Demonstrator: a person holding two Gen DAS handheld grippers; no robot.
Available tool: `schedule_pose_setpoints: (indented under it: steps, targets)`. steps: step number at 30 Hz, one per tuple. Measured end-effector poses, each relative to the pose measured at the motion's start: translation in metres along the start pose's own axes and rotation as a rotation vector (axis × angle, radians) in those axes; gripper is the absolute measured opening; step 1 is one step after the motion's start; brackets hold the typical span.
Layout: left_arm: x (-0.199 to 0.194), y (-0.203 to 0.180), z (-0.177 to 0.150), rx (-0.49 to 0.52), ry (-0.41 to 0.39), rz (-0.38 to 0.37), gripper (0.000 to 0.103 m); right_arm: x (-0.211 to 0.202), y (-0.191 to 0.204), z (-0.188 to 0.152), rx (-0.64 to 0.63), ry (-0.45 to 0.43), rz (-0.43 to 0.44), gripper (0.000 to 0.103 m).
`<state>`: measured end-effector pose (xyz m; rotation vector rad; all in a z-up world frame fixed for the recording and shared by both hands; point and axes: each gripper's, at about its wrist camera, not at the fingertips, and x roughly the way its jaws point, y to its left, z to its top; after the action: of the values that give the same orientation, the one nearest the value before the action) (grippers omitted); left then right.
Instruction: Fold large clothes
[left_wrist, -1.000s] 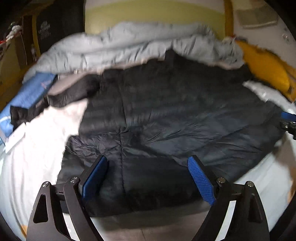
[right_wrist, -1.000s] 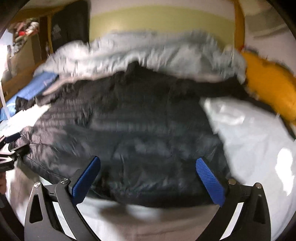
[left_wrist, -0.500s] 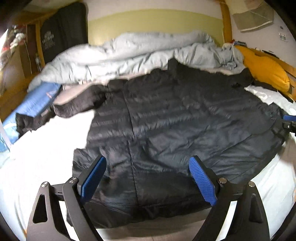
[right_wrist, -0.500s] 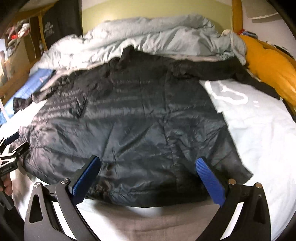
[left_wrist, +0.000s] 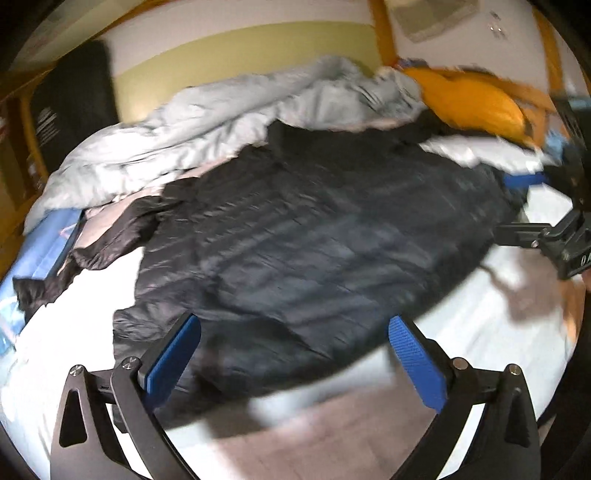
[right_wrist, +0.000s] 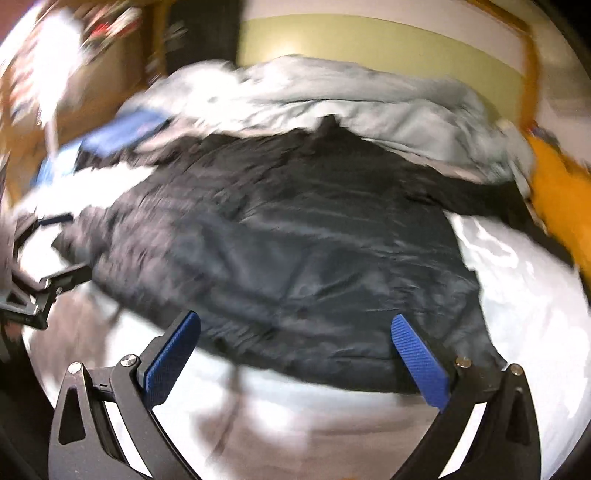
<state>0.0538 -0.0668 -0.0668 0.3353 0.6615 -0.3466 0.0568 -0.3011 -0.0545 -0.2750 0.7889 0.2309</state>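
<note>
Since a second ago: your left gripper (left_wrist: 293, 356) has just been opening wider, nothing between its pads, and both views have rolled
Jacket: the black puffer jacket (left_wrist: 314, 240) lies spread flat on the white bed sheet (left_wrist: 66, 354), ready for a first fold
Right gripper (right_wrist: 295, 356): jaws apart, empty, above the hem

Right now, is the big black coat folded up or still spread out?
Spread out. The black coat lies flat on the white bed, one sleeve stretched sideways, with no fold visible.
</note>
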Motion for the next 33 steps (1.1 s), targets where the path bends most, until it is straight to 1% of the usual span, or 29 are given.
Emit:
schedule_pose_setpoints:
  steps: [1, 3, 5, 6, 8, 11, 13, 15, 17, 18, 19, 20, 21, 23, 24, 26, 27, 28, 29, 30, 32, 33]
  targets:
    - [0.003, -0.008, -0.002, 0.038, 0.011, 0.008, 0.103, 0.002, 0.012, -0.002, -0.064, 0.008, -0.012, 0.103]
    - [0.010, -0.017, -0.007, 0.071, 0.029, 0.026, 0.103, 0.008, 0.034, -0.009, -0.180, 0.011, -0.061, 0.102]
    - [0.021, -0.020, -0.011, 0.076, 0.064, 0.036, 0.103, 0.017, 0.046, -0.013, -0.231, 0.031, -0.091, 0.102]
    - [0.024, -0.020, -0.013, 0.074, 0.074, 0.044, 0.103, 0.024, 0.048, -0.015, -0.228, 0.057, -0.098, 0.102]
    - [0.031, -0.016, -0.015, 0.072, 0.076, 0.086, 0.103, 0.037, 0.048, -0.017, -0.213, 0.106, -0.121, 0.101]
    - [0.036, -0.002, -0.016, 0.053, 0.073, 0.158, 0.103, 0.042, 0.037, -0.016, -0.200, 0.093, -0.225, 0.101]
    - [0.042, 0.013, -0.018, 0.006, 0.100, 0.192, 0.103, 0.046, 0.023, -0.016, -0.171, 0.117, -0.289, 0.101]
    - [0.048, 0.026, -0.020, -0.027, 0.127, 0.223, 0.102, 0.047, 0.007, -0.018, -0.123, 0.137, -0.302, 0.101]
    - [0.050, 0.037, -0.022, -0.032, 0.133, 0.254, 0.101, 0.045, -0.003, -0.018, -0.095, 0.129, -0.322, 0.101]
    - [0.049, 0.041, -0.023, -0.031, 0.132, 0.266, 0.100, 0.045, -0.009, -0.018, -0.088, 0.128, -0.344, 0.099]
    - [0.048, 0.044, -0.023, -0.030, 0.128, 0.275, 0.098, 0.046, -0.014, -0.018, -0.082, 0.130, -0.367, 0.095]
    - [0.047, 0.047, -0.024, -0.032, 0.125, 0.282, 0.097, 0.046, -0.018, -0.018, -0.075, 0.136, -0.377, 0.084]
    - [0.047, 0.050, -0.024, -0.035, 0.125, 0.285, 0.096, 0.047, -0.024, -0.019, -0.061, 0.144, -0.366, 0.070]
    - [0.045, 0.053, -0.024, -0.047, 0.122, 0.285, 0.096, 0.046, -0.035, -0.020, -0.016, 0.163, -0.320, 0.055]
    - [0.045, 0.053, -0.023, -0.047, 0.122, 0.285, 0.096, 0.045, -0.036, -0.021, -0.006, 0.165, -0.317, 0.050]
    - [0.041, 0.050, -0.022, -0.034, 0.111, 0.270, 0.082, 0.044, -0.035, -0.022, -0.022, 0.160, -0.337, 0.043]
    - [0.037, 0.047, -0.022, -0.025, 0.102, 0.231, 0.060, 0.044, -0.032, -0.023, -0.034, 0.157, -0.343, 0.038]
    - [0.033, 0.043, -0.022, -0.014, 0.102, 0.184, 0.035, 0.043, -0.030, -0.024, -0.042, 0.155, -0.345, 0.035]
    - [0.031, 0.039, -0.022, -0.002, 0.106, 0.159, 0.029, 0.043, -0.029, -0.024, -0.047, 0.155, -0.344, 0.031]
    - [0.026, 0.034, -0.024, 0.017, 0.104, 0.163, 0.026, 0.042, -0.028, -0.024, -0.051, 0.154, -0.340, 0.028]
    - [0.016, 0.030, -0.028, 0.044, 0.098, 0.174, 0.024, 0.035, -0.025, -0.023, -0.041, 0.153, -0.323, 0.026]
    - [0.013, 0.030, -0.029, 0.041, 0.099, 0.169, 0.023, 0.031, -0.026, -0.023, -0.025, 0.152, -0.306, 0.025]
